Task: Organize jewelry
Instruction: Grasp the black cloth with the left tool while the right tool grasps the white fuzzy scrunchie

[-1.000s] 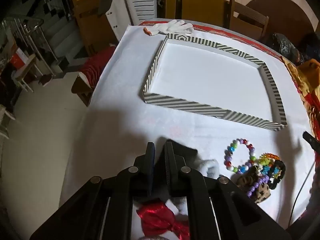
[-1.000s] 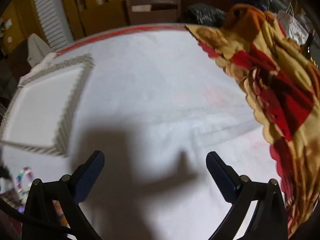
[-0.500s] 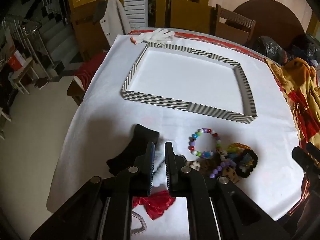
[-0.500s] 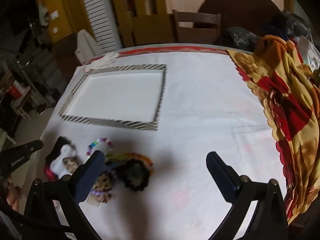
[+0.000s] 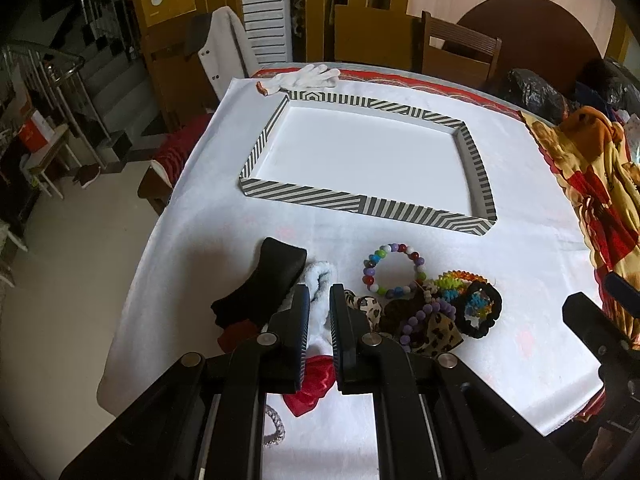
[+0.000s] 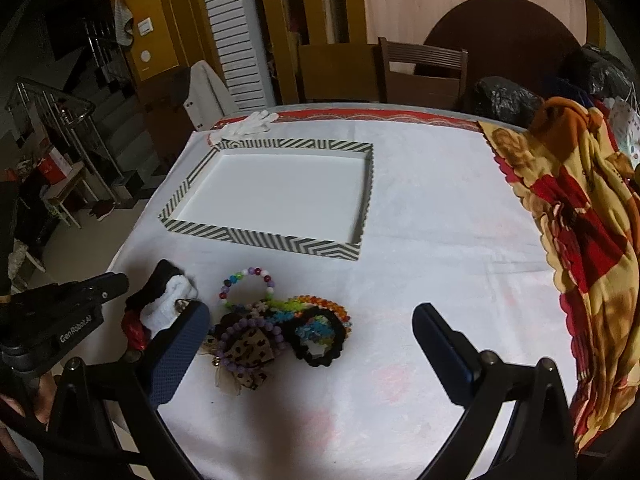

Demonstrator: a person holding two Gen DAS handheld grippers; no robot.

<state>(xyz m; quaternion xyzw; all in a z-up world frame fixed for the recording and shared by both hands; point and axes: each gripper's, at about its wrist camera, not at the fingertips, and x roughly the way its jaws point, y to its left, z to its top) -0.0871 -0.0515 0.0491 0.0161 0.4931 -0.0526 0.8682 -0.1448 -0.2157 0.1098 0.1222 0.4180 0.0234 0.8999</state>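
A pile of jewelry and hair things lies near the table's front edge: a multicoloured bead bracelet (image 5: 393,269) (image 6: 247,285), a purple bead bracelet (image 6: 250,342), a leopard bow (image 5: 436,330), a black scrunchie (image 5: 480,310) (image 6: 318,338), a white fluffy band (image 5: 318,280), a black band (image 5: 266,282) and a red bow (image 5: 310,386). An empty striped tray (image 5: 352,202) (image 6: 260,236) sits beyond. My left gripper (image 5: 319,300) hovers over the pile's left side, jaws nearly shut, nothing between them. My right gripper (image 6: 310,320) is wide open above the pile.
A white glove (image 5: 304,78) lies behind the tray. A red and yellow cloth (image 6: 580,240) covers the table's right side. A silver bracelet (image 5: 274,428) lies by the front edge. Chairs (image 6: 424,68) stand behind the white-clothed table (image 6: 440,208).
Both grippers have pulled back and up, so more of the table shows. The right view swung left from bare cloth to the tray and pile. Nothing was taken hold of.
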